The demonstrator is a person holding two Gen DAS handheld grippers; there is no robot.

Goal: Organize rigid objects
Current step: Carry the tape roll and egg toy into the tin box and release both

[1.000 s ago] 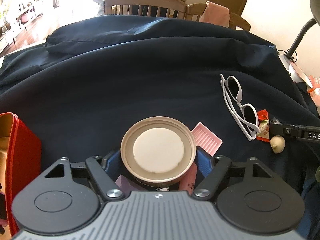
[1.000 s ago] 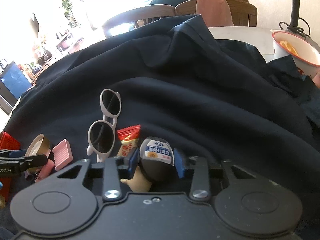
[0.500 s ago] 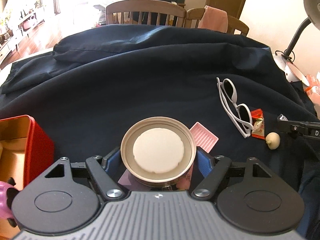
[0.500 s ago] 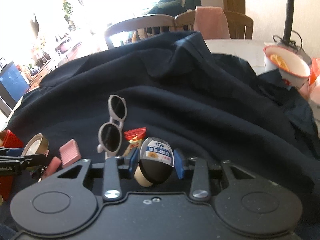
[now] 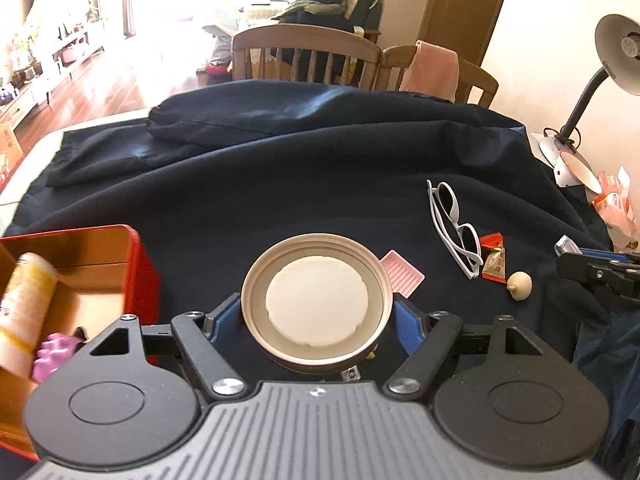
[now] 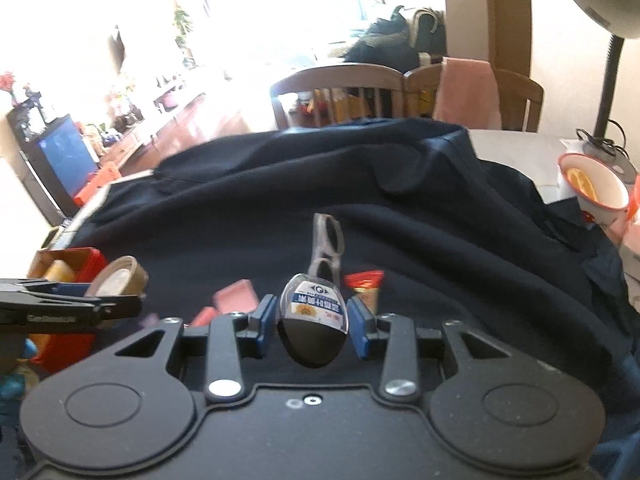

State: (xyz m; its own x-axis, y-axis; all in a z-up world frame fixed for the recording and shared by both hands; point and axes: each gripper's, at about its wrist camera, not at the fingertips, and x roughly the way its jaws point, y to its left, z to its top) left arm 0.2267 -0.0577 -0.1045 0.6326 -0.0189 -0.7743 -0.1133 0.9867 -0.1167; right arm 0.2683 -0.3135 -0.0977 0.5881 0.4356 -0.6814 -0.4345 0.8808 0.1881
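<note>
— Holding what, exactly, in each hand?

— My left hand-held gripper [image 5: 316, 316] was closed on the round jar lid [image 5: 317, 303], its blue pads pressed to either side of the rim. My right hand-held gripper [image 6: 313, 322] was clamped on the small dark capsule-shaped case [image 6: 313, 328] with the printed label.

— What had changed?

— A second before, both were low over the dark cloth [image 5: 280, 184] on the counter. By this moment each had been lifted clear, and the red tin box [image 5: 136, 276] had come into fuller view on my left, just beside the lid. I judged both pieces were on their way to that box.

— And how did the things feel to handle?

— The lid was a shallow beige ring with a pale flat liner, hard and smooth, so a squeeze across the rim should hold. The case was glossy and rounded, likelier to slip. Left on the cloth were the white plastic sunglasses [image 5: 456, 228], a ribbed pink tray [image 5: 402, 276], a crinkly red wrapper [image 5: 493, 258] and a small pale knob-shaped piece [image 5: 519, 286].
</note>
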